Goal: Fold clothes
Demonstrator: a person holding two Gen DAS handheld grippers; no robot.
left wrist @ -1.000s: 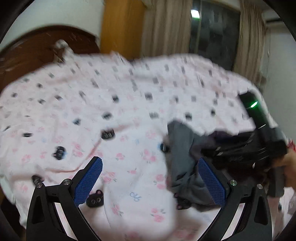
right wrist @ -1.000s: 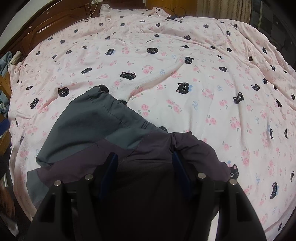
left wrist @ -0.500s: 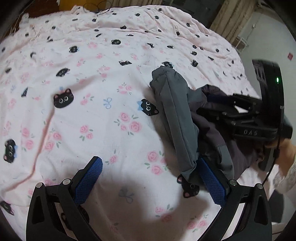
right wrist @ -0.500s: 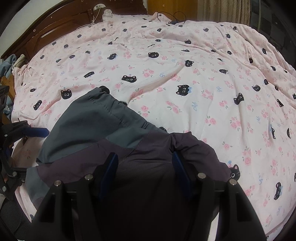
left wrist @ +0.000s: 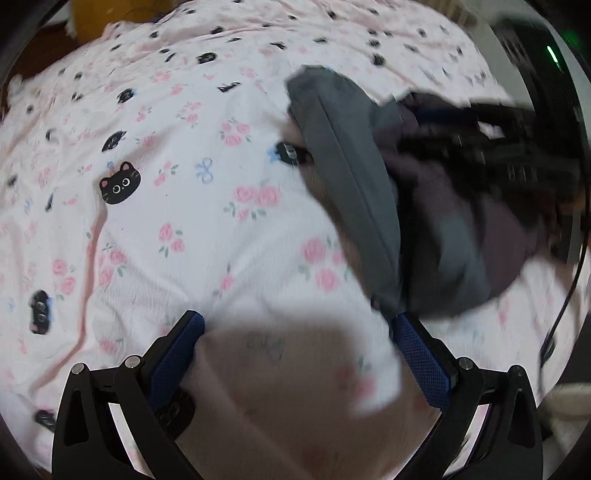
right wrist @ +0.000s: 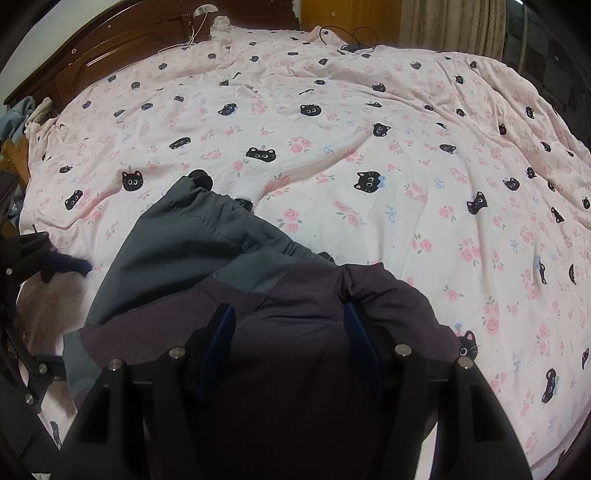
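**Grey-and-purple garment on the bed, held at one end by the right gripper**

Left wrist view: The left gripper (left wrist: 295,332) was seen with its blue pads spread wide, nothing held between them. The bedsheet (left wrist: 155,221), pink with cat faces and roses, was bunched up under and between the fingers. The garment (left wrist: 354,192) lay ahead and to the right, its grey edge ending just beside the right-hand pad; contact could not be confirmed because of motion blur. The purple part of the garment was seen further right, where the right gripper (left wrist: 461,122) was partly buried in the cloth. A dark cable (left wrist: 565,295) hung at the right edge.

Right wrist view: The right gripper (right wrist: 290,336) was noted partly closed, with purple cloth of the garment (right wrist: 207,243) draped over and filling the gap between the pads, so that it was gripped there. The grey section extended forward and left across the bedsheet (right wrist: 369,122). The left gripper (right wrist: 55,262) was seen at the far left, near the garment's grey edge. A dark wooden headboard (right wrist: 110,44) and curtains (right wrist: 450,26) were recorded beyond the bed.
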